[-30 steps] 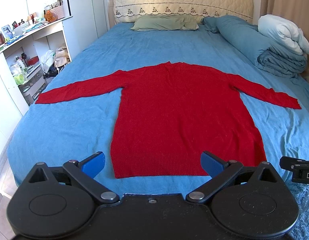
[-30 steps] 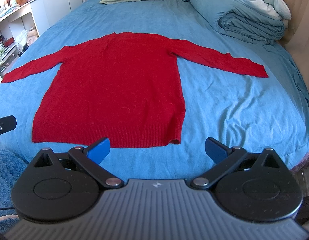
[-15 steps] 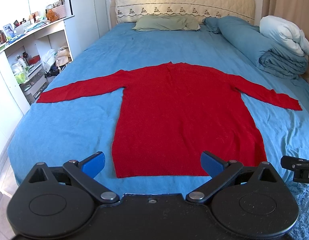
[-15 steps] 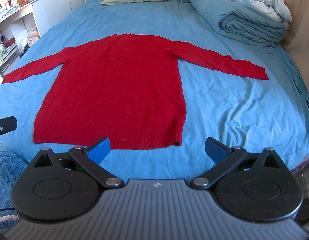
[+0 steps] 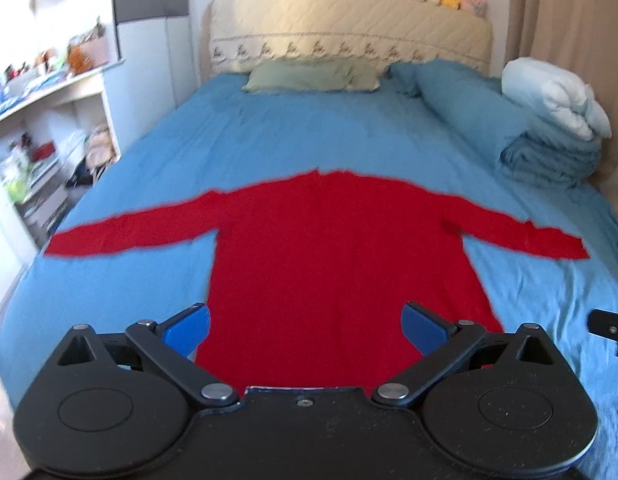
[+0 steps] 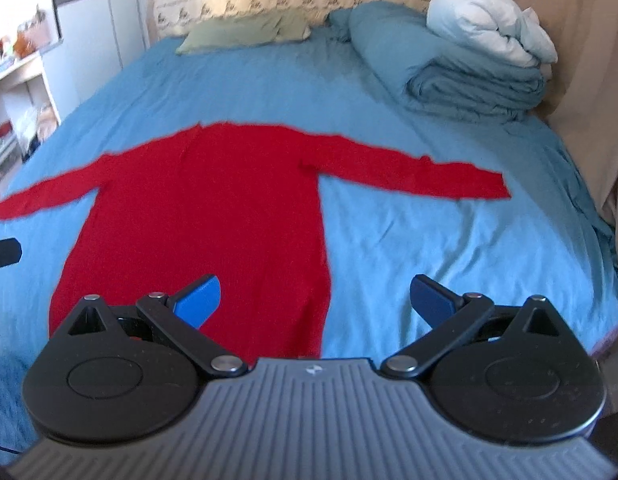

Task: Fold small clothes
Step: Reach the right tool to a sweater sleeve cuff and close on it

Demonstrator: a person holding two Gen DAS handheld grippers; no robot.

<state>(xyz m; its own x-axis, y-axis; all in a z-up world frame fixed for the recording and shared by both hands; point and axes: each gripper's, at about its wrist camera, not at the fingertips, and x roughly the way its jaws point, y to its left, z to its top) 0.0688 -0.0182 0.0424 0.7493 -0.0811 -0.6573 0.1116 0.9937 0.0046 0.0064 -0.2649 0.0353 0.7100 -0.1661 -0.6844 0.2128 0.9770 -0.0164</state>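
A red long-sleeved sweater (image 5: 329,248) lies flat on the blue bed sheet (image 5: 269,140), sleeves spread to both sides, hem toward me. My left gripper (image 5: 305,330) hangs open above the hem, its blue pads (image 5: 187,328) apart over the lower body of the sweater. In the right wrist view the same sweater (image 6: 213,208) fills the left half. My right gripper (image 6: 315,300) is open over the sweater's lower right corner, one pad over the red knit and the other over bare sheet. Neither holds anything.
A folded blue duvet with a white one on top (image 5: 549,120) sits at the far right. A green pillow (image 5: 313,76) and cream headboard (image 5: 349,28) lie at the head. White shelves (image 5: 41,132) stand off the bed's left side. A curtain (image 6: 581,60) hangs right.
Both grippers have moved forward and lower over the bed, so the hem now passes under their bodies. The sweater lies as before and both stay open.
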